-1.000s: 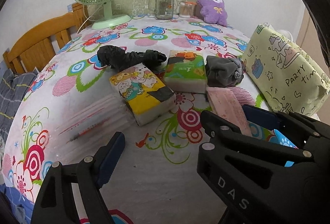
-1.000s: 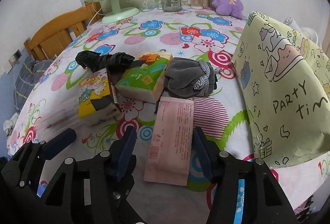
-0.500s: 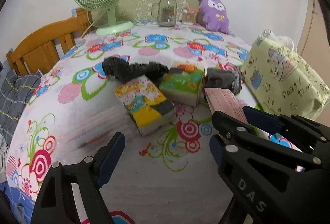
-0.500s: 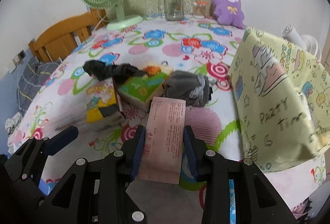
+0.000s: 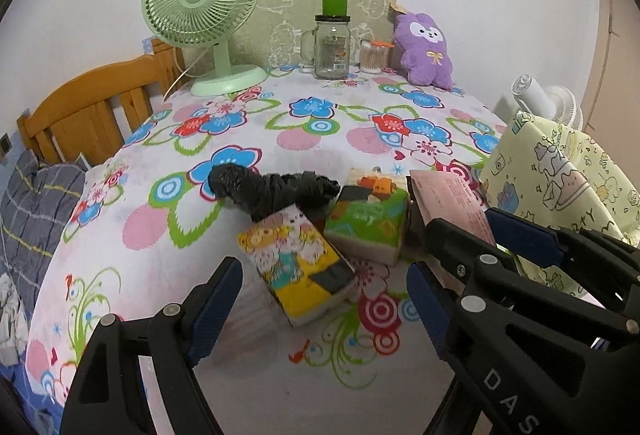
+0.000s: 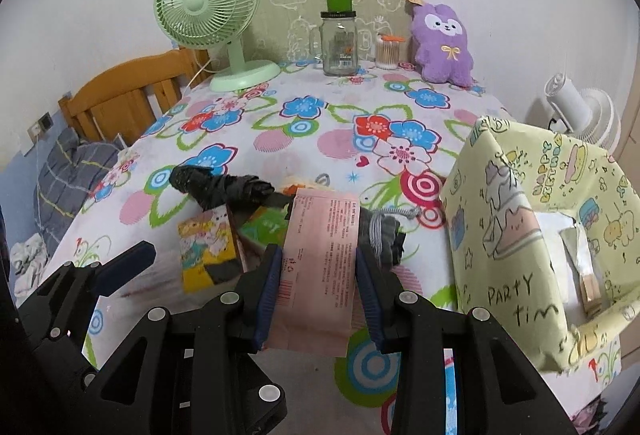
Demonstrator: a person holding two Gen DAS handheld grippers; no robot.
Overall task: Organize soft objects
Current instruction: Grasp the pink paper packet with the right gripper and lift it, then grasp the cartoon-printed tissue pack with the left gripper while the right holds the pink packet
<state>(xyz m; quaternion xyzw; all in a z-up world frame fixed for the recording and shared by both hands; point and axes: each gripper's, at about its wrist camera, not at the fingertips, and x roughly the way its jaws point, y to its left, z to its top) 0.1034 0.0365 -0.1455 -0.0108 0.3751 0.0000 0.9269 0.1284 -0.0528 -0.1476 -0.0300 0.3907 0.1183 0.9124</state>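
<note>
Pinching the flat pink printed tissue packet (image 6: 320, 267), right gripper (image 6: 320, 275) jaws just closed on it; earlier it lay flat on the floral tablecloth (image 5: 320, 139), now raised before the grey sock bundle (image 6: 386, 239). Packet print unreadable. Yellow wrapped box (image 6: 532, 259) reads "PARTY". Left gripper (image 5: 324, 299) wide, empty.

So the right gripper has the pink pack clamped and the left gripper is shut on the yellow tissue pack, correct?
Not quite. The right gripper does clamp the pink pack, its fingers having just closed on it. But the left gripper is open and holds nothing: in the left wrist view the yellow tissue pack lies on the table beyond its spread fingers.
</note>
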